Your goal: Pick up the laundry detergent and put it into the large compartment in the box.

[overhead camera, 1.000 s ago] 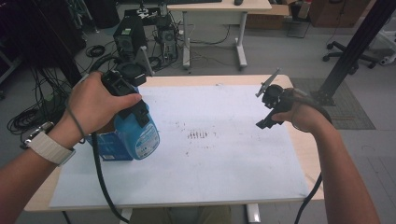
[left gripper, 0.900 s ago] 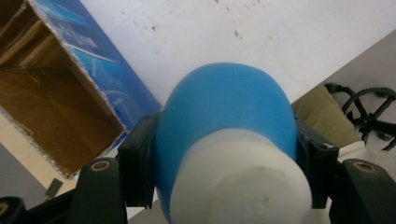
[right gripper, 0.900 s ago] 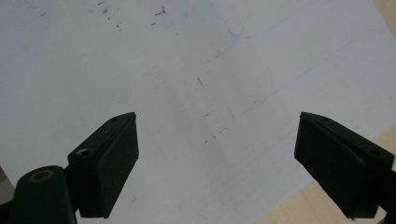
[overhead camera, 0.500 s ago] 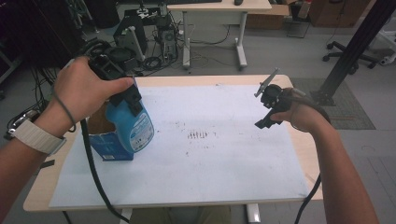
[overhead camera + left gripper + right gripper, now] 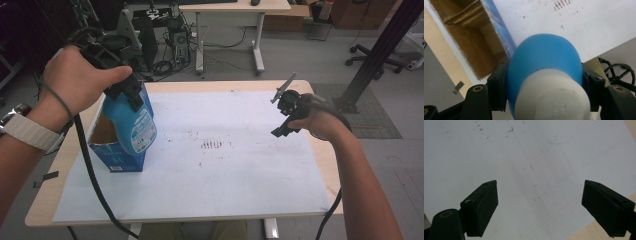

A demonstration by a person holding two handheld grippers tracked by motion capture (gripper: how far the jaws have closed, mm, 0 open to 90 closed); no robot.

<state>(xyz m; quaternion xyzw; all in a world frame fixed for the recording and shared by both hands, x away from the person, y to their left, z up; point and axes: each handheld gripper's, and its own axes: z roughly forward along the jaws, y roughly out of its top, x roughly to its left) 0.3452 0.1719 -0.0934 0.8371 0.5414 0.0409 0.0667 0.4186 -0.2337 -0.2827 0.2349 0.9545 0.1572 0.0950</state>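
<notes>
a pale wooden table (image 5: 320, 150) carries a large white sheet (image 5: 235, 170) flecked with dark marks near its middle, and behind it the grey floor holds a second desk (image 5: 235, 10), tangled cables and an office chair (image 5: 372, 52). at the sheet's left edge stands an open blue cardboard box (image 5: 117, 157), its brown inside showing from above.

the left gripper (image 5: 131, 90) is clamped on a blue bottle (image 5: 131, 125) with a white cap, jaws pressed against either side of the bottle's shoulder just below the cap, as the left gripper view makes plain. the bottle hangs from that grip at the box's right-hand wall, its lower end down by the box's open top and its labelled side facing the sheet; whether the base is inside the box i cannot tell. the person's left hand (image 5: 80, 82) wraps the gripper's body, a pale watch strap on the wrist, the black cable trailing down across the table edge.

the right gripper (image 5: 286, 120) hovers over the sheet's right part, well apart from the box, its jaws spread wide with nothing between them but the bare sheet beneath.
</notes>
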